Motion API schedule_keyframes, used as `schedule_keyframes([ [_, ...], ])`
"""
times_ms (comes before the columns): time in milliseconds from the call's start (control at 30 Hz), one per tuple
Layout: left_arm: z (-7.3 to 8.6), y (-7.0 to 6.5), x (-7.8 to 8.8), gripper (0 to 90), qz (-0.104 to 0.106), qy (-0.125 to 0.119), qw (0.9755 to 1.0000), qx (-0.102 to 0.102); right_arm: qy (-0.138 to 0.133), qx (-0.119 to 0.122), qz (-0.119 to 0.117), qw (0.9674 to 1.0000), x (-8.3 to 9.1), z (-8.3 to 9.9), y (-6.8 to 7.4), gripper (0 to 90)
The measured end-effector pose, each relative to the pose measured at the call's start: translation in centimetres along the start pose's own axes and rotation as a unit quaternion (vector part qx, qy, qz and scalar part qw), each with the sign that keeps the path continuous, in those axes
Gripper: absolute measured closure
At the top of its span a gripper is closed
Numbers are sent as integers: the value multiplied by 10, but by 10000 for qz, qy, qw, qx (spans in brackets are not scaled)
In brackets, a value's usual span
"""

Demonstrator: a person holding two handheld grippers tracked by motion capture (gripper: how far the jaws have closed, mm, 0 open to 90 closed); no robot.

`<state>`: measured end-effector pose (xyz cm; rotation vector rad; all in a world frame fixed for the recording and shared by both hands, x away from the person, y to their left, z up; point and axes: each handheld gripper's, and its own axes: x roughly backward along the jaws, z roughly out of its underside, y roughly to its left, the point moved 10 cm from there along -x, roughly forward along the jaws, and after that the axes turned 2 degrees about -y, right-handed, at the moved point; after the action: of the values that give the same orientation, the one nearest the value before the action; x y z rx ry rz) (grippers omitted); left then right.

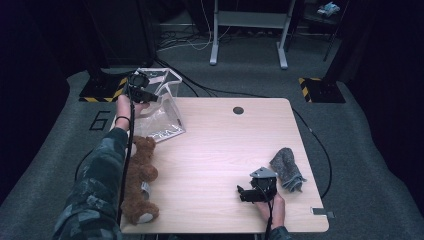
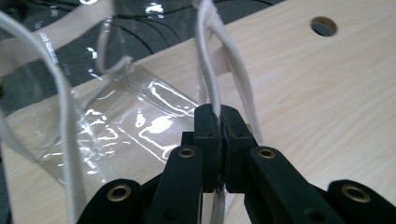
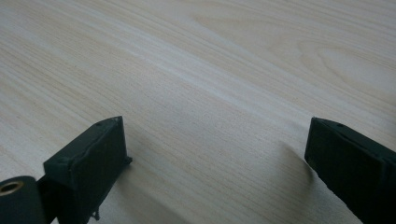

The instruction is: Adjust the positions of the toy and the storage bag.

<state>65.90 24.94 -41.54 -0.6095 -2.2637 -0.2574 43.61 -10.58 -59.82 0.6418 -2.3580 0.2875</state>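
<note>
A clear plastic bag (image 1: 162, 112) with white strap handles stands at the table's far left corner. My left gripper (image 1: 149, 94) reaches over its top edge. In the left gripper view the jaws of my left gripper (image 2: 218, 122) are shut on one white handle strap (image 2: 208, 60), with the bag's clear wall (image 2: 140, 126) below and left of them. My right gripper (image 1: 243, 194) lies low near the table's front edge, pointing left. In the right gripper view my right gripper (image 3: 215, 144) stands open over bare wood (image 3: 210, 70), nothing between its jaws.
A brown teddy bear (image 1: 139, 175) lies along the table's left edge under the person's left forearm. A grey cloth (image 1: 287, 167) sits just right of the right gripper. A round cable hole (image 1: 238, 110) is at the table's far middle. Cables run across the floor behind.
</note>
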Motion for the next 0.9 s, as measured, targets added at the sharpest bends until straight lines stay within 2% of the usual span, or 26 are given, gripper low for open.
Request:
schedule_keyframes([
  [67,1,-4,1,870,98,20,9999,4,1,2,3,10000,0,0,0,50],
  [167,3,-9,2,869,241,92,9996,-112,5,-12,3,10000,0,0,0,50],
  [267,5,-13,4,867,307,124,9993,-147,6,-12,6,10000,0,0,0,50],
  [333,5,-11,6,861,250,118,9995,-153,5,-11,8,10000,0,0,0,50],
  [367,5,-11,6,808,250,118,9995,-153,5,-11,8,10000,0,0,0,50],
  [400,4,-10,6,808,228,82,9996,-122,5,-11,7,10000,0,0,0,50],
  [433,3,-9,8,768,206,39,9998,-74,5,-10,7,10000,0,0,0,50],
  [467,1,-6,10,696,154,-11,9999,-3,4,-9,9,10000,0,0,0,50],
  [500,-3,-2,15,570,52,-125,9998,153,4,-9,9,10000,0,0,0,50],
  [533,-3,-2,15,507,52,-125,9998,153,4,-9,9,10000,0,0,0,50],
  [567,-5,1,18,507,-55,-193,9995,225,5,-12,10,10000,0,0,0,50],
  [600,-7,5,24,460,-223,-271,9992,201,5,-11,12,10000,0,0,0,50],
  [633,-7,6,27,393,-252,-294,9991,183,24,-40,12,10000,0,1,1,50],
  [733,-2,15,42,334,-450,-237,9985,202,27,-38,14,10000,1,1,1,50],
  [800,0,18,46,303,-478,-237,9983,245,24,-38,13,10000,0,1,1,50],
  [867,4,24,53,303,-498,-199,9980,341,5,-10,14,10000,0,0,0,50],
  [900,11,28,56,291,-469,-84,9977,493,7,-8,14,10000,0,0,0,50],
])
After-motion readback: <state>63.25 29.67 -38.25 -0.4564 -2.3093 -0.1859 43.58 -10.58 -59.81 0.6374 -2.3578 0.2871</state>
